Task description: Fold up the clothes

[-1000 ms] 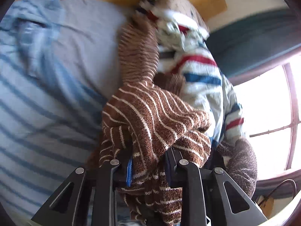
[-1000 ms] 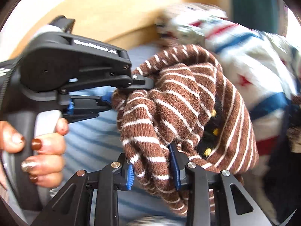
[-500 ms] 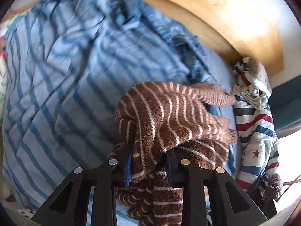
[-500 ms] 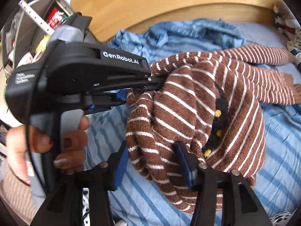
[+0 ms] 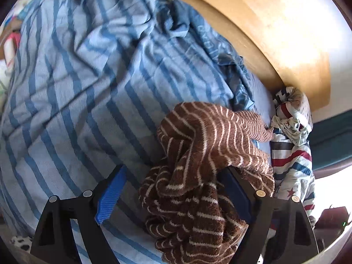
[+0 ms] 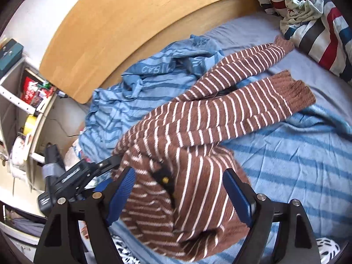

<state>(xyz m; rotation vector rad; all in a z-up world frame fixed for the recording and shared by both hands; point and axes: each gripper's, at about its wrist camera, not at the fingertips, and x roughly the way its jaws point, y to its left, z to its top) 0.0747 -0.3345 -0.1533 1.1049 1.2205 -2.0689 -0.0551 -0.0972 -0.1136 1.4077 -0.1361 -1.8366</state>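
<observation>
A brown sweater with white stripes (image 6: pixel 198 136) lies bunched on the blue striped bed cover (image 6: pixel 297 165), its two sleeves stretched toward the far right. In the left wrist view the sweater (image 5: pixel 198 165) sits heaped between the jaws. My left gripper (image 5: pixel 173 195) is open, with the heap loose between its blue pads (image 5: pixel 110 195). My right gripper (image 6: pixel 180 193) is open too, jaws wide on either side of the sweater's body. The left gripper also shows in the right wrist view (image 6: pixel 72 176) at the lower left, touching the sweater's edge.
A wooden headboard (image 6: pixel 132 22) curves along the far side. A white garment with red and blue stripes (image 6: pixel 312 22) lies crumpled by the headboard. A blue striped shirt (image 6: pixel 154 77) is rumpled behind the sweater. Shelves with clutter (image 6: pixel 26 101) stand at the left.
Both grippers have opened and let go of the brown sweater. It has dropped onto the bed cover with its sleeves spread out. Both grippers swung away from the striped garment.
</observation>
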